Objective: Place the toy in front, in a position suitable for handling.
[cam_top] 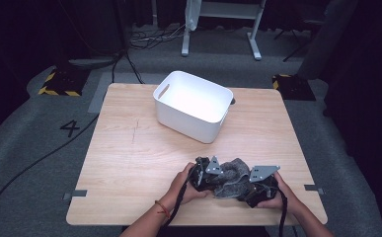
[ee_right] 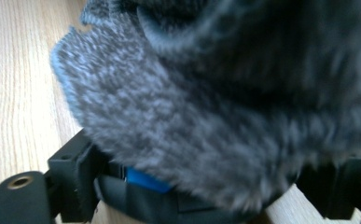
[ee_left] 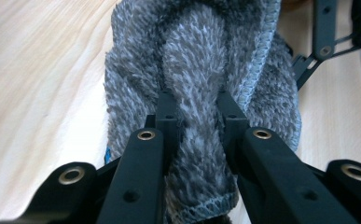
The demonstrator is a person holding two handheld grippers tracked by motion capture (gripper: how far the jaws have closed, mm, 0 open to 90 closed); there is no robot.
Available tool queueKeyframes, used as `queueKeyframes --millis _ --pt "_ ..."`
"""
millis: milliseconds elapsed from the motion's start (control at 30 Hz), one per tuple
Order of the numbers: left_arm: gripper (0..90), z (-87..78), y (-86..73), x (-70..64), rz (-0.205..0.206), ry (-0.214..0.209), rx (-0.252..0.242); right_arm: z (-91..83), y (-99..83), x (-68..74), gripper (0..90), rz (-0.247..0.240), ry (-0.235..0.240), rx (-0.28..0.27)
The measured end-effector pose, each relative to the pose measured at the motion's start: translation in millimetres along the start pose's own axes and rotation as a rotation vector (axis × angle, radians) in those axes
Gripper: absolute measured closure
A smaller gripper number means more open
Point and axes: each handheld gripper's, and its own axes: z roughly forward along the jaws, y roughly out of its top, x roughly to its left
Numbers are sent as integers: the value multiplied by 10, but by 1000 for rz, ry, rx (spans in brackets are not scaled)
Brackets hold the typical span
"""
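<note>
In the right gripper view, the grey cloth (ee_right: 225, 107) is blurred and covers the right gripper (ee_right: 206, 196), hiding how its jaws stand. The cloth runs past the top and right edges.

Shaggy grey cloth (ee_left: 201, 70) with stitched hem, fuzzy pile — matt black plastic jaws with brass-look rivets, pale wood-grain tabletop (cam_top: 129, 158), smooth white plastic bin (cam_top: 188, 116) upper centre.

Count: one grey cloth (cam_top: 230, 174), one white bin (cam_top: 192, 105), one wooden bench (cam_top: 129, 163). Two grippers: left gripper (cam_top: 209, 174), right gripper (cam_top: 257, 183). Two hands.
</note>
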Motion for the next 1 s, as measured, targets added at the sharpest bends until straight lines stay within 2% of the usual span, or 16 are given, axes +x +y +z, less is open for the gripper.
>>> queueKeyframes --millis 100,167,267,367,433,533,600,700,733,767,833,900,1000 --pt "766 -24 -10 -50 50 49 35 -35 -39 -5 156 10 12 -2" --pt "767 -38 -25 -44 55 59 48 -74 -61 -7 173 16 7 11" --pt "767 -85 -105 7 29 69 51 -110 -88 4 243 16 6 4" --pt "767 -145 -200 64 9 90 48 -121 -99 19 251 16 4 -3" --pt "767 -205 -268 114 12 123 79 -121 -93 13 252 15 6 0" --pt "768 -261 -420 233 -24 146 141 -134 -122 -22 253 17 8 -12" --pt "767 -309 -501 293 -74 119 115 -141 -127 -32 253 17 6 -10" --pt "767 -347 -497 278 -62 139 110 -146 -134 -46 252 30 -6 -11" --pt "767 -360 -482 270 -58 131 98 -147 -132 -56 252 30 -8 -8" --pt "765 -372 -460 258 -60 121 73 -146 -137 -85 294 34 -17 -21" --pt "764 -387 -383 222 -60 99 16 -141 -142 -107 321 41 -26 -31" --pt "762 -381 -264 164 -35 74 -16 -131 -146 -156 453 49 -30 -63" --pt "760 -310 -70 67 6 46 -33 -111 -138 -160 436 42 -21 -71"
